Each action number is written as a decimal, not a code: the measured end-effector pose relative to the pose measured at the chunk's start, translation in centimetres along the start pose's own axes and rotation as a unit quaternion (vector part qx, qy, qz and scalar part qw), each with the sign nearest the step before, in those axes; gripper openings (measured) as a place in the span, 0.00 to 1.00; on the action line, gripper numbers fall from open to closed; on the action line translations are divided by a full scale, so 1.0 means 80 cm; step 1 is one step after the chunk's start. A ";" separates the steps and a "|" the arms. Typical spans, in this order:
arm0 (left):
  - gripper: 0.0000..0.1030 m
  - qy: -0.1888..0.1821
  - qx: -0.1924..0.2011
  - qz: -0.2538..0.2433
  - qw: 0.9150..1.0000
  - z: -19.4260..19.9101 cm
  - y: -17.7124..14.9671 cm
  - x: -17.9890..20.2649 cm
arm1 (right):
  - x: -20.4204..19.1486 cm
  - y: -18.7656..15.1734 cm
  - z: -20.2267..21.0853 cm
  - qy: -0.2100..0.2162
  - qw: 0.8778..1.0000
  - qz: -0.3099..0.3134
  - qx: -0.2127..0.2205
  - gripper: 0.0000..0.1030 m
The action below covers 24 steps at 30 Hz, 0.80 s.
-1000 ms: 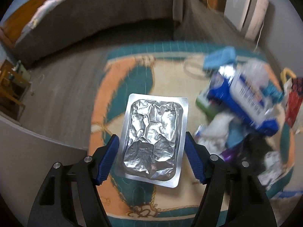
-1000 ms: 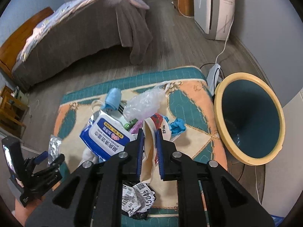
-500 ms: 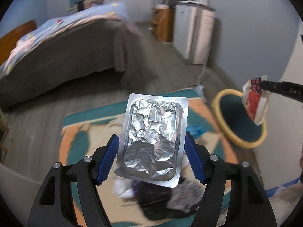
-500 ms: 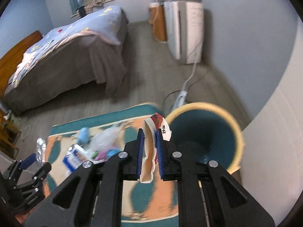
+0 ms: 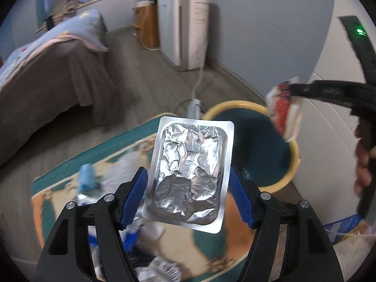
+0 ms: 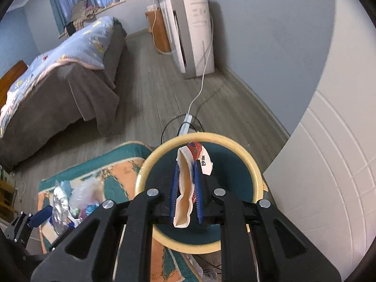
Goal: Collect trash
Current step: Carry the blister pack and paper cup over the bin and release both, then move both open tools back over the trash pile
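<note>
1. The left claw grips a crumpled silver foil blister pack by its side edges, upright at the centre of the frame.
2. The right claw is clenched on a flattened white and red paper wrapper, which hangs directly over the mouth of the teal bin with a yellow rim.
3. Lower left of both views, more loose trash lies on the teal and orange patterned rug, beside the bin.
</note>
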State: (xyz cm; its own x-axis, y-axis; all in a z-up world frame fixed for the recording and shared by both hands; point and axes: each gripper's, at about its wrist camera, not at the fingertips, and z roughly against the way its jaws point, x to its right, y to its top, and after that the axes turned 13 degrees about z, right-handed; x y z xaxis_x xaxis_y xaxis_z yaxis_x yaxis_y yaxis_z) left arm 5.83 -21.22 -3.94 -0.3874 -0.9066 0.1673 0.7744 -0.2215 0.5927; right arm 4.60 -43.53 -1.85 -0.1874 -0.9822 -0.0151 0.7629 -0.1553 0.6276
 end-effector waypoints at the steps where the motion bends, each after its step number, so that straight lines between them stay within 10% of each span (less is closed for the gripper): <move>1: 0.68 -0.006 -0.003 -0.002 1.000 -0.006 0.000 0.006 | -0.002 0.000 -0.009 -0.002 1.000 0.008 -0.005 0.12; 15: 0.69 -0.031 -0.031 -0.046 0.998 -0.092 -0.005 0.085 | 0.063 -0.022 -0.072 -0.023 0.994 -0.089 -0.060 0.13; 24: 0.79 -0.032 -0.016 -0.057 0.998 -0.083 0.009 0.084 | 0.045 -0.008 -0.036 -0.061 0.993 -0.089 -0.041 0.56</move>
State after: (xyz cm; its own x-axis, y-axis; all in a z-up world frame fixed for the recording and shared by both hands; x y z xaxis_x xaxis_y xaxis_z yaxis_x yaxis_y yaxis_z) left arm 7.09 -29.84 -7.61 -0.5044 -0.8502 0.1507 0.7389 -0.3347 0.5849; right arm 5.21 -47.30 -4.55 -0.3938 -0.9189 -0.0215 0.7583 -0.3380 0.5575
